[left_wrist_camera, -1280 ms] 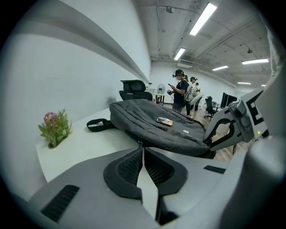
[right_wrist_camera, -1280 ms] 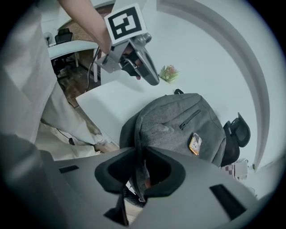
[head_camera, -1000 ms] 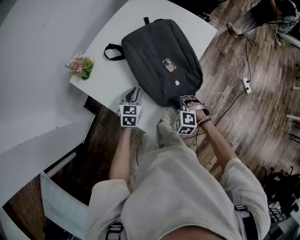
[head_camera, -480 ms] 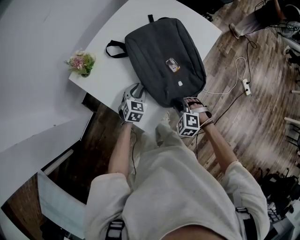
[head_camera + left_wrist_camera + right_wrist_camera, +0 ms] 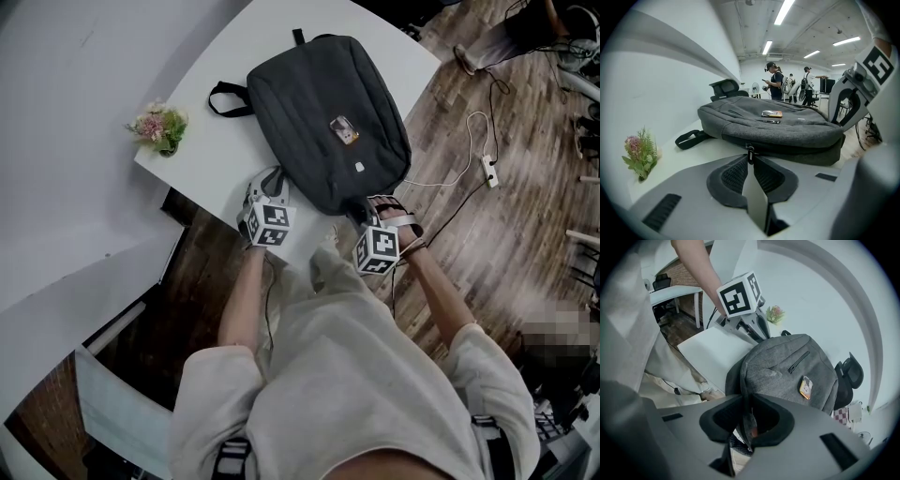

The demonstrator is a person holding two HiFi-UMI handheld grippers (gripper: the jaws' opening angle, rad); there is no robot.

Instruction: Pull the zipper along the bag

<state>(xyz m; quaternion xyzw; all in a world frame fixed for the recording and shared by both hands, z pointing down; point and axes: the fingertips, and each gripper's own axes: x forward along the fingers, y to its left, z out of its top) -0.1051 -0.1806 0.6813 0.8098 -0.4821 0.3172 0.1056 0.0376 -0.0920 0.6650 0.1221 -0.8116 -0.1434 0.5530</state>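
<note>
on the white table (image 5: 202, 159) lies the grey bag (image 5: 323, 122); the left gripper (image 5: 751, 161), jaws just closing, pinches its zipper pull (image 5: 749, 151), while the right gripper (image 5: 749, 420) clamps the bag's near corner.

The left gripper (image 5: 750, 168) has just closed its jaws on the zipper pull (image 5: 749, 154), and the bottom of the pull is hidden between them. From the head view the pull is too small to make out. The right gripper (image 5: 748, 420) pinches a fold of the bag (image 5: 787, 366) at the desk's (image 5: 211, 155) right edge, and the pinched bit is dark and hidden inside the jaws. The print on the orange tag (image 5: 343, 128) is too small to read. The head view's top edge cuts off the desk's far corner
</note>
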